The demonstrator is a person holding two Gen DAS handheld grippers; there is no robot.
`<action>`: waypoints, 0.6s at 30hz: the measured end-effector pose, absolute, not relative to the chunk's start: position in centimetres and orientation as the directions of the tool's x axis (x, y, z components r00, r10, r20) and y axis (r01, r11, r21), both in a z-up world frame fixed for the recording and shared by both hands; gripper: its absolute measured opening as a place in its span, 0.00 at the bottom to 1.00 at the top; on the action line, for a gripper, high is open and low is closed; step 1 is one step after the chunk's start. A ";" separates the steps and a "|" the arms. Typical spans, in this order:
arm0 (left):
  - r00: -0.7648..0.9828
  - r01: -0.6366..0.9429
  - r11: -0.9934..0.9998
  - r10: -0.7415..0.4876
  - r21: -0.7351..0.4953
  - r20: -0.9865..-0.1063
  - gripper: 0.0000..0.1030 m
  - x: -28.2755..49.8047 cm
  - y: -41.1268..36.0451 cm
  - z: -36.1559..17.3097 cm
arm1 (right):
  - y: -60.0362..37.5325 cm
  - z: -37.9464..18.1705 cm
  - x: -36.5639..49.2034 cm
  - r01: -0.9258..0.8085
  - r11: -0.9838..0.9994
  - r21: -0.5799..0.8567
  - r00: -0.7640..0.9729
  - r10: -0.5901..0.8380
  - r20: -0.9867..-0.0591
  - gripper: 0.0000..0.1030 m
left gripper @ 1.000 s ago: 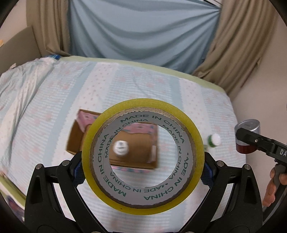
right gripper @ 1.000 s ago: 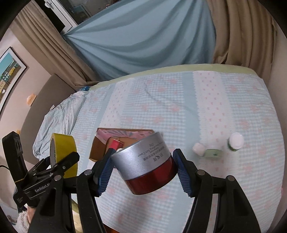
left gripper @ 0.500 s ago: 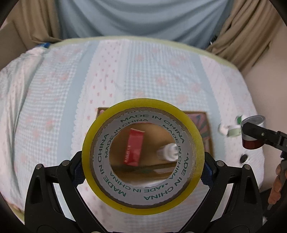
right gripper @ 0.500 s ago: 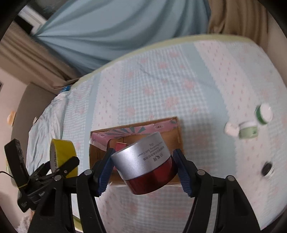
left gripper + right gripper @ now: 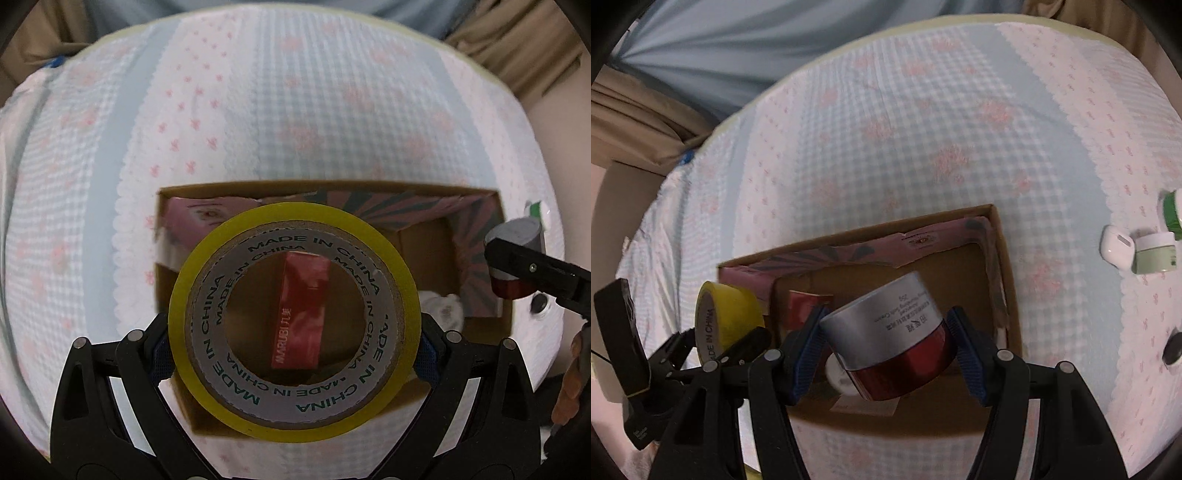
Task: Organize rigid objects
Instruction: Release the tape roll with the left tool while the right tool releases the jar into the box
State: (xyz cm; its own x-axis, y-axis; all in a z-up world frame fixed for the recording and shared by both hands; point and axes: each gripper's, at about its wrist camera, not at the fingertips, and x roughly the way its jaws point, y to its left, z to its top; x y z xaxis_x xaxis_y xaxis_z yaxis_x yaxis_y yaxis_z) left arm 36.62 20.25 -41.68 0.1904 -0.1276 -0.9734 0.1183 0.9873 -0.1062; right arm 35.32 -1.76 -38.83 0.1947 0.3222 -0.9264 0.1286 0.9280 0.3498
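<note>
My left gripper is shut on a yellow tape roll, held above the open cardboard box. A red carton lies in the box, seen through the roll's hole. My right gripper is shut on a red cream jar with a silver lid, held above the same box. The jar also shows at the right of the left wrist view, and the tape roll at the left of the right wrist view. A white round object lies in the box under the jar.
The box sits on a bed with a blue and pink checked cover. On the cover right of the box lie a white earbud case, a pale green jar, a green-banded bottle and a small black disc. Curtains hang behind.
Both grippers have moved forward and down over the box, which now looks larger and nearer. Each still holds its object.
</note>
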 end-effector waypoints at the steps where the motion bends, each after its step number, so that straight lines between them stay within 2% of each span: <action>1: 0.175 0.126 0.986 -0.126 -0.104 -0.976 0.94 36.8 20.1 -42.4 | -1.6 -39.5 35.5 0.127 0.927 0.352 0.186 0.326 -0.927 0.59; 14: 0.152 0.200 0.980 -0.040 -0.009 -0.988 0.94 37.6 18.5 -44.6 | -1.2 -43.6 37.2 0.105 0.935 0.339 0.114 0.328 -0.938 0.60; 15: 0.140 0.204 0.979 -0.038 -0.009 -0.989 1.00 37.6 18.3 -44.7 | -1.2 -43.6 37.3 0.107 0.935 0.338 0.117 0.326 -0.938 0.62; 16: 0.137 0.205 0.979 -0.049 -0.020 -0.989 1.00 37.5 18.3 -44.7 | -1.4 -43.5 37.3 0.112 0.931 0.347 0.123 0.333 -0.935 0.77; 18: 0.155 0.203 0.979 -0.061 -0.029 -0.986 1.00 37.2 18.4 -44.0 | -1.7 -43.2 37.2 0.117 0.927 0.355 0.133 0.340 -0.931 1.00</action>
State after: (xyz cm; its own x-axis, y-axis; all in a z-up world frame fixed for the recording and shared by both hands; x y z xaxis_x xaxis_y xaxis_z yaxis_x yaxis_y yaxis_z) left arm 37.20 18.40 -43.97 0.1550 -0.0612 -0.9860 0.2027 0.9788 -0.0289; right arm 37.17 -1.73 -43.17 0.1326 0.3401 -0.9310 0.1167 0.9274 0.3554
